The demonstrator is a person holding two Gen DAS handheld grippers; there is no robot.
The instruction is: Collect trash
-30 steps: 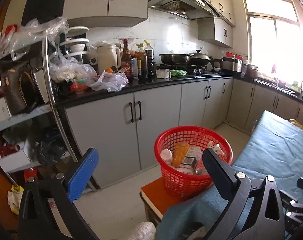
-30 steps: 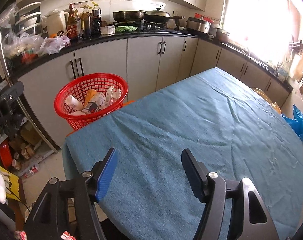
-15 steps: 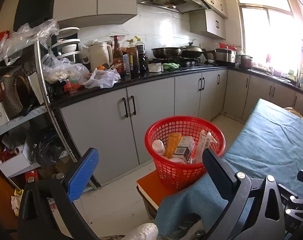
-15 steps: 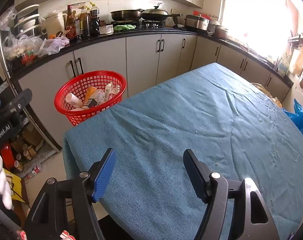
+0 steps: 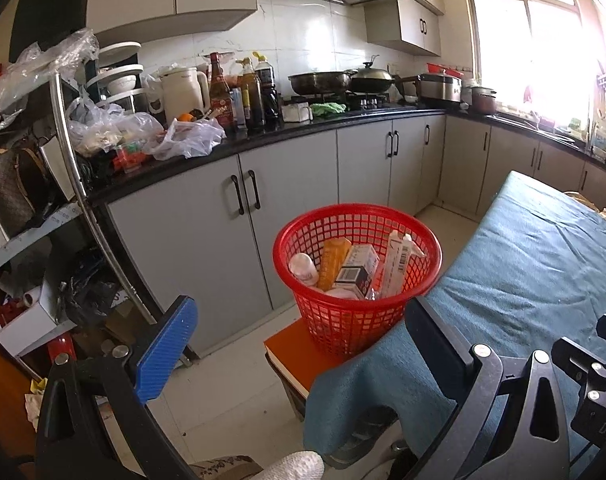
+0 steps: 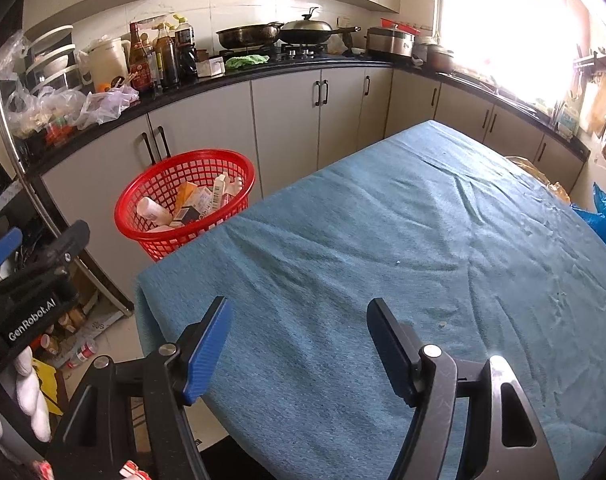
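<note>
Over the blue cloth (image 6: 383, 240), both grippers' jaws gape empty.

You see a red plastic lattice basket (image 5: 357, 280), a matt blue cloth (image 6: 403, 240) and a glossy black countertop (image 5: 343, 120).

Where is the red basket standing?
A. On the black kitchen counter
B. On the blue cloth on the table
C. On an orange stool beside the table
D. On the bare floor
C: the red basket sits on an orange stool next to the edge of the cloth-covered table, not on the cloth, the counter or the floor.
</note>
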